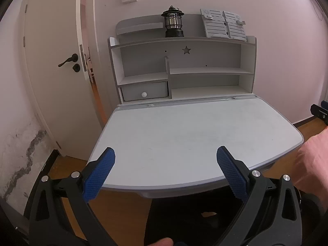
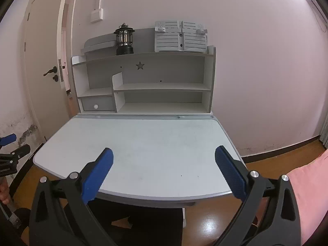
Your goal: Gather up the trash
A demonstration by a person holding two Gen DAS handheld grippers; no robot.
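Note:
No trash shows in either view. A pale grey desk fills the middle of both views, its top bare. My left gripper hovers open over the desk's near edge, blue pads spread wide with nothing between them. My right gripper is held the same way, open and empty, above the near edge. The left gripper's blue tip shows at the far left of the right wrist view, and the right gripper's tip at the far right of the left wrist view.
A shelf unit stands at the desk's back, with a small drawer, a black lantern and a grey book stand on top. A white door stands ajar at left. A hand is at right.

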